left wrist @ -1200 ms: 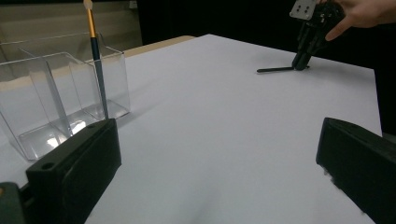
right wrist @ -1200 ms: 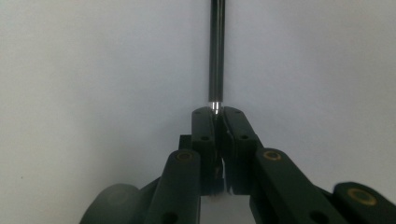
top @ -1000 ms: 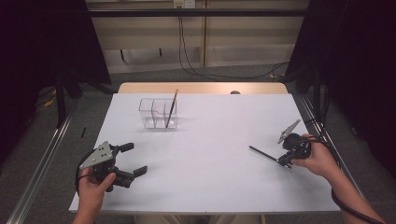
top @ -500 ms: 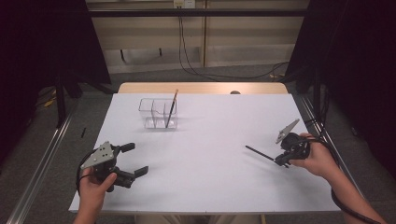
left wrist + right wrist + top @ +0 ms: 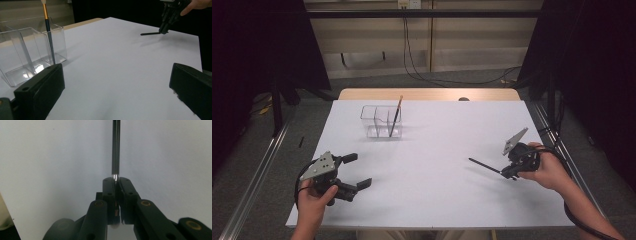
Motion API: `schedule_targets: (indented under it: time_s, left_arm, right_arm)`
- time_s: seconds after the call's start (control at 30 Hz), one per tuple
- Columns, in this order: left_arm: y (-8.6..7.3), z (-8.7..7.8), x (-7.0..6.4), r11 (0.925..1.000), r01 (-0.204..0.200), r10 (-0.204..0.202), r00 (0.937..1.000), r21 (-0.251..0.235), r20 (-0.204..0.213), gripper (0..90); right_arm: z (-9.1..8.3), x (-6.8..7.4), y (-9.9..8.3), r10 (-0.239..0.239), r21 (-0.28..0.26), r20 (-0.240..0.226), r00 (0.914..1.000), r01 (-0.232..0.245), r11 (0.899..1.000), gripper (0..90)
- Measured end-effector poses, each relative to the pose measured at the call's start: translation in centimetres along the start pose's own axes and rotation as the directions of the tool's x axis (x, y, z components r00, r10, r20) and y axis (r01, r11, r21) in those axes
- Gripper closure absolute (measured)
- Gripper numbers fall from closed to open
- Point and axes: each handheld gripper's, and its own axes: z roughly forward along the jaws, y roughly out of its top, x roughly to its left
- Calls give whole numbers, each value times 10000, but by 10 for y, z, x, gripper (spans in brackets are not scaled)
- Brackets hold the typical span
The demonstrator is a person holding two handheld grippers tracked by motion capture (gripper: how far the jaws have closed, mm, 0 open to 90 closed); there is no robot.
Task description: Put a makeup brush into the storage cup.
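A clear divided holder (image 5: pixel 381 121) stands at the back left of the white table (image 5: pixel 437 200). A thin dark stick with an orange upper part (image 5: pixel 395 116) leans in its right compartment. In the left gripper view the holder (image 5: pixel 30 52) and that stick (image 5: pixel 48 35) are close, to the left. My right gripper (image 5: pixel 508 173) is shut on the end of a black stick (image 5: pixel 484 166) that points left, low over the table. In the right gripper view the black stick (image 5: pixel 115 147) runs straight up from the closed jaws of the right gripper (image 5: pixel 116 181). My left gripper (image 5: pixel 357 170) is open at the front left, holding nothing.
A wooden strip (image 5: pixel 427 94) borders the table's far edge. Cables (image 5: pixel 422 75) lie on the floor behind it, and metal rails (image 5: pixel 257 170) run along both sides. In the left gripper view, white table lies between the left gripper (image 5: pixel 115 72) and the right gripper (image 5: pixel 163 30) with its black stick (image 5: pixel 150 33).
The right gripper has shifted slightly left with the black stick, whose free tip now reaches further toward the table's middle. The left gripper has barely moved.
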Motion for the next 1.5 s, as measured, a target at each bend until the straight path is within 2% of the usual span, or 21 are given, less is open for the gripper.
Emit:
schedule_targets:
  time_s: [0.23,0.83,1.5]
  left_arm:
    - [1,2,1,9999,-107,106,9999,67,48,0]
    - [2,7,-2,10000,11,-13,9998,93,215,0]
    - [3,9,-3,9999,28,-31,9993,98,375,0]
  right_arm:
    - [0,5,8,-261,-100,-139,9996,260,9996,840]
    - [1,19,27,-816,-231,-362,9960,808,9965,839]
    - [1,35,50,-1455,-451,-562,9878,1431,9887,839]
